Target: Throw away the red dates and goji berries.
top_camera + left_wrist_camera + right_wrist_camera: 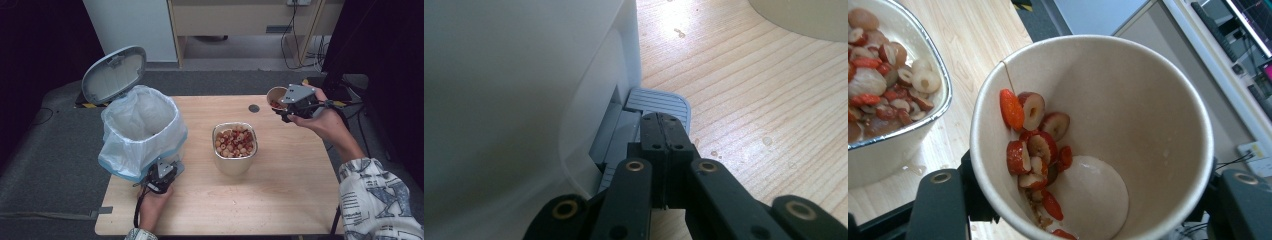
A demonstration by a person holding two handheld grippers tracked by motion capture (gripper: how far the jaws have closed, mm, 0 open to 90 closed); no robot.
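A white pedal bin [139,131] lined with a pale bag stands at the table's left, its grey lid [114,74] raised. My left gripper [169,169] is shut, nothing between its jaws. Its tips [660,120] rest on the bin's grey foot pedal [659,101]. My right gripper [289,107] is shut on a paper cup [275,96], held tilted above the table's far right corner. The cup [1148,100] sits between the jaws, and red-and-white fruit slices [1035,150] cling to its lower side. A metal bowl [235,161] of the same fruit stands mid-table.
The metal bowl's rim [943,85] is to the left in the right gripper view. A dark round hole [254,108] marks the wooden table [280,200] behind the bowl. Cables and a cabinet are on the floor beyond.
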